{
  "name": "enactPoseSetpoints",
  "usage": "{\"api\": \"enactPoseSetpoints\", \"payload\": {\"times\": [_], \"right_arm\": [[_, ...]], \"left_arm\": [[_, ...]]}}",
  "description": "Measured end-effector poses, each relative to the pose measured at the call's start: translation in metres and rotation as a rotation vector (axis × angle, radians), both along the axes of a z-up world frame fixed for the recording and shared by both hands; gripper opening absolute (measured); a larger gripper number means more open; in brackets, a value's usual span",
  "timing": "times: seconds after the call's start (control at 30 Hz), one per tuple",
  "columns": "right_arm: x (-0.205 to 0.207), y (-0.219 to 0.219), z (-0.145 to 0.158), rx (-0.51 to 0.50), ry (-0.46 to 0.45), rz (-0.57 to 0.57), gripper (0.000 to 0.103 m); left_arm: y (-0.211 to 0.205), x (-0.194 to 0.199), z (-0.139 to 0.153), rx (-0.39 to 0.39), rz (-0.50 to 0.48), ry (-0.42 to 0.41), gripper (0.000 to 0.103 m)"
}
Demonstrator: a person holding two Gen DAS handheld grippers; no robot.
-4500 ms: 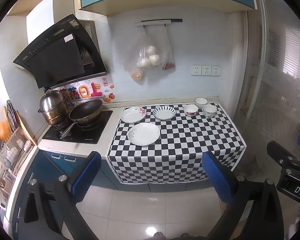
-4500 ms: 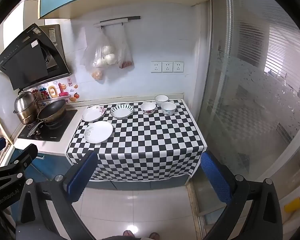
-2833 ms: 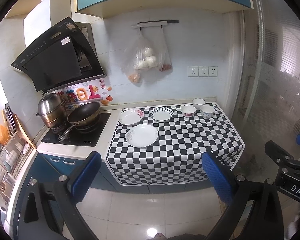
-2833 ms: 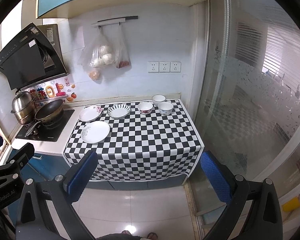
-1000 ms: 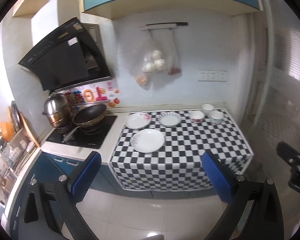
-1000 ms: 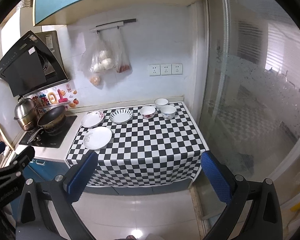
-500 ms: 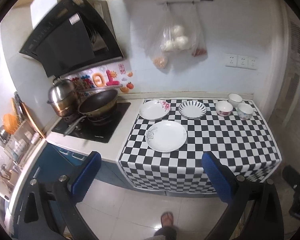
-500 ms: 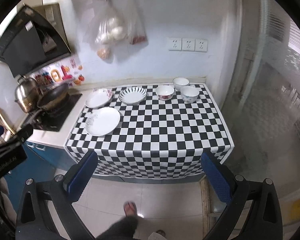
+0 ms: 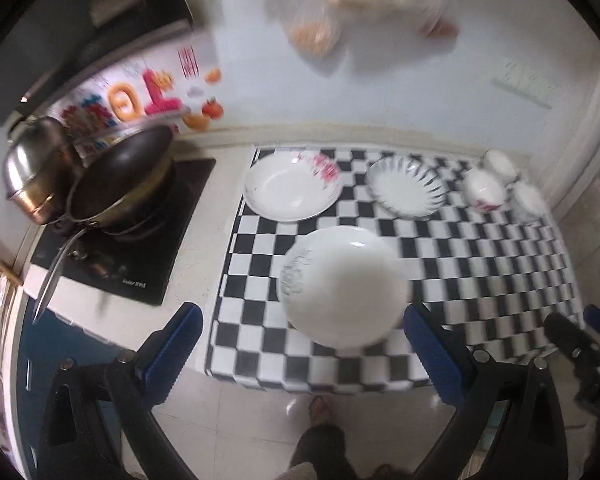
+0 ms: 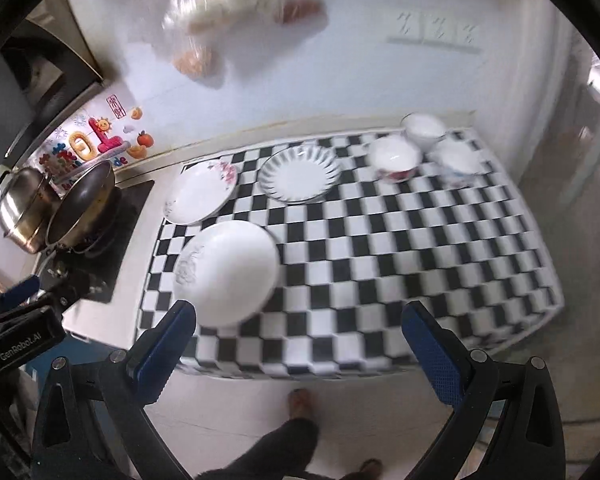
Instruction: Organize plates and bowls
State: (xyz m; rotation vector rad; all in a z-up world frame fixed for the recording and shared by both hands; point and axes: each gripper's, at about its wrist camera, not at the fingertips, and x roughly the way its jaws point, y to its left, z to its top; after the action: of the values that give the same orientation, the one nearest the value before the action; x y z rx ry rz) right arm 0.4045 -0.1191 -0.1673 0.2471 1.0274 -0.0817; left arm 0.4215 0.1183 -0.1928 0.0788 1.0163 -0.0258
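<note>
On the checkered counter [image 9: 500, 264] [image 10: 420, 248] lie a plain white plate [image 9: 342, 286] [image 10: 226, 272] at the front left, a flower-print plate [image 9: 292, 188] [image 10: 200, 192] behind it and a striped plate [image 9: 408, 190] [image 10: 299, 174] to its right. Three small bowls [image 9: 485, 191] [image 10: 394, 159] cluster at the back right. My left gripper [image 9: 300, 344] is open and empty, just short of the white plate. My right gripper [image 10: 300, 344] is open and empty, off the counter's front edge.
A black cooktop [image 9: 140, 240] with a dark wok [image 9: 120, 176] [image 10: 84, 196] and a steel pot [image 9: 32, 172] [image 10: 20, 208] stands left of the counter. Plastic bags [image 10: 228, 12] hang on the back wall. A glass partition [image 10: 580, 160] bounds the right side.
Both grippers have moved forward and down toward the counter, so the plates and bowls loom much larger. Both stay open and empty.
</note>
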Motion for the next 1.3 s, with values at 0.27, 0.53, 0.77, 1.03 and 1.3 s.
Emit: {"api": "enactPoseSetpoints", "payload": {"times": [0.27,0.53,0.77,1.03,1.3], "right_arm": [[0.117,0.030,-0.134,0.152,0.231,-0.012,0.103],[0.173,0.036,-0.228,0.211,0.398,-0.025,0.102],[0.197,0.034,-0.276,0.291,0.477,-0.036,0.070],[0.207,0.034,-0.282,0.285,0.517,0.008,0.026],[0.208,0.020,-0.273,0.258,0.507,0.050,0.021]], "left_arm": [[0.046,0.102,-0.130,-0.033,-0.007,0.262,0.081],[0.063,0.142,-0.199,-0.156,0.033,0.394,0.053],[0.057,0.166,-0.228,-0.271,-0.003,0.492,0.031],[0.048,0.180,-0.229,-0.254,-0.009,0.499,0.029],[0.017,0.170,-0.223,-0.205,-0.050,0.499,0.029]]}}
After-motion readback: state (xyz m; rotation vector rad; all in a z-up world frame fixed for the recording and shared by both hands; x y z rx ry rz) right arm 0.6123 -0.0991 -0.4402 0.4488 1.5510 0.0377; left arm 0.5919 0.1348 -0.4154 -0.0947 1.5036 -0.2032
